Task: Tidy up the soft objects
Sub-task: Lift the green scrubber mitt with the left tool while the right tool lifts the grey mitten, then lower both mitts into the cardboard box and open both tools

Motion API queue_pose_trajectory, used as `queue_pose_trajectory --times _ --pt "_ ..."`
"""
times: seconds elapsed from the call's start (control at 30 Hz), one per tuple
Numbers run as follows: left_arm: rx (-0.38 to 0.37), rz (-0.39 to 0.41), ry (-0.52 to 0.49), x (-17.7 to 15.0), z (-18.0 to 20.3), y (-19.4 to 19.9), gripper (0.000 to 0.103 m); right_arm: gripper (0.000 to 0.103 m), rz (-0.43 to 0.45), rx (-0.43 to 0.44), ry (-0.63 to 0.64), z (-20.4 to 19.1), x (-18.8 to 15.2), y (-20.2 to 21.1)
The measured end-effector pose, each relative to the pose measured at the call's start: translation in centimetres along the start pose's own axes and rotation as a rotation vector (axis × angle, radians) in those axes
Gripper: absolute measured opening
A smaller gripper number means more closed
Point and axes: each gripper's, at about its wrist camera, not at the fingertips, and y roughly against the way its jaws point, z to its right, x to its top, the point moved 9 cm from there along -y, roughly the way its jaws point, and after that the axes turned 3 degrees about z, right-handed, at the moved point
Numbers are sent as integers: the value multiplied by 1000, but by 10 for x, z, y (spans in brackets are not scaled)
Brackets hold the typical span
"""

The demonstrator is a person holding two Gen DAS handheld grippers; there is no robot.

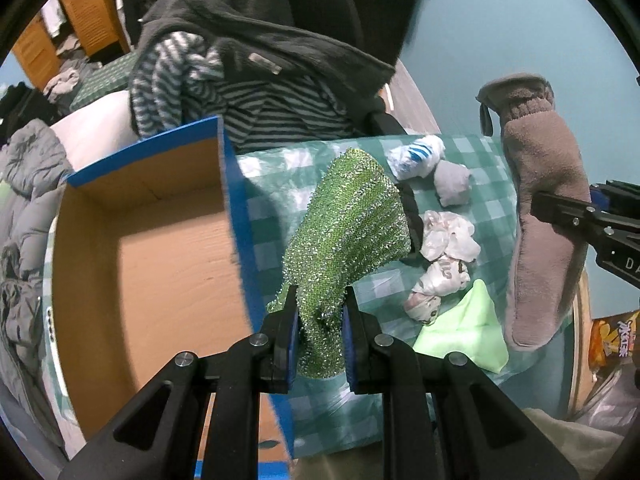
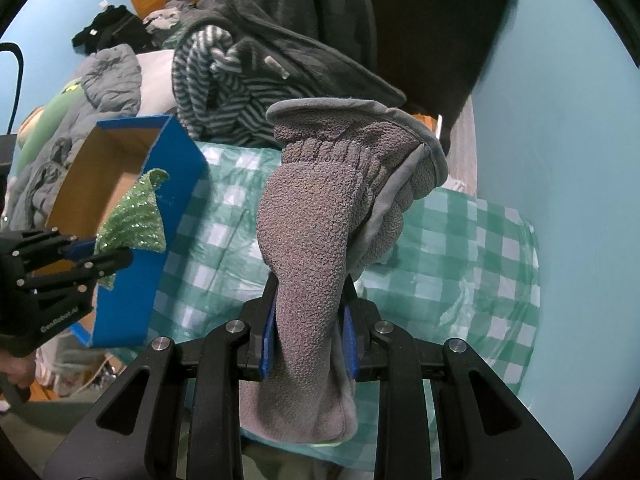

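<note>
My left gripper point(image 1: 320, 316) is shut on a glittery green cloth point(image 1: 352, 224) and holds it above the checked tablecloth point(image 1: 272, 216), just right of the open blue cardboard box point(image 1: 160, 248). It also shows in the right wrist view point(image 2: 134, 220), held by the left gripper point(image 2: 102, 254) over the box point(image 2: 160, 200). My right gripper point(image 2: 308, 316) is shut on a grey fleece mitten point(image 2: 316, 216), held upright. The mitten point(image 1: 540, 208) and right gripper point(image 1: 536, 208) show at the right of the left wrist view.
On the tablecloth lie a blue-striped sock bundle point(image 1: 418, 154), a grey sock ball point(image 1: 452, 182), crumpled white plastic bags point(image 1: 444, 248) and a light green cloth point(image 1: 468, 328). A chair piled with a striped top and dark fleece point(image 1: 248, 76) stands behind.
</note>
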Motion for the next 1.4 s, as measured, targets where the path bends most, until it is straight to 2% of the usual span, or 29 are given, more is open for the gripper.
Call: queue_pose_trajectory --times 0.27,0.73,1.4 --pt "29 29 60 -4 -31 22 18 25 12 25 40 -28 14 9" --pt "57 46 163 -18 -79 39 18 25 24 81 135 -84 39 8" --pt "109 45 290 -40 -156 46 18 25 1 197 269 -190 71 -25"
